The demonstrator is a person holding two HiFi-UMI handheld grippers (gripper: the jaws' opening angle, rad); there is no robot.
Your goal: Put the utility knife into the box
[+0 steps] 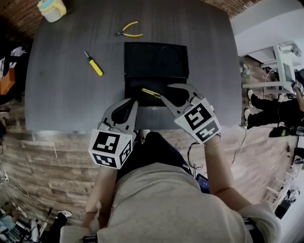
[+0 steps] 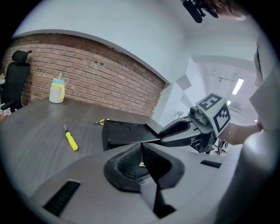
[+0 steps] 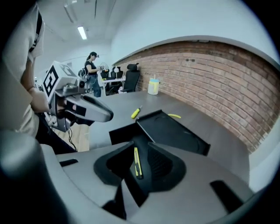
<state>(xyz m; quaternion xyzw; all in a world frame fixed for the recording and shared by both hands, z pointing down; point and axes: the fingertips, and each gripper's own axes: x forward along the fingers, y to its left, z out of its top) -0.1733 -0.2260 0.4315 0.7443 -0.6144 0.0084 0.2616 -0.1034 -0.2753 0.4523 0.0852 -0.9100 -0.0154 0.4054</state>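
Note:
The yellow utility knife [image 1: 151, 93] lies in the near half of the open black box [image 1: 156, 59] on the dark table. My right gripper [image 1: 166, 91] stands open just right of it, and neither finger touches it. In the right gripper view the knife [image 3: 137, 162] shows in the gap between the spread jaws, with the box lid [image 3: 173, 131] beyond. My left gripper [image 1: 133, 102] is shut and empty at the box's near left corner. Its jaws meet in the left gripper view [image 2: 141, 153], where a sliver of the knife [image 2: 142, 164] peeks past them.
A yellow-handled screwdriver [image 1: 94, 64] lies left of the box and yellow-handled pliers [image 1: 128, 32] behind it. A pale bottle [image 1: 51, 9] stands at the table's far left corner. The table's front edge [image 1: 71, 129] runs just below both grippers. A person [image 3: 92, 70] stands far off.

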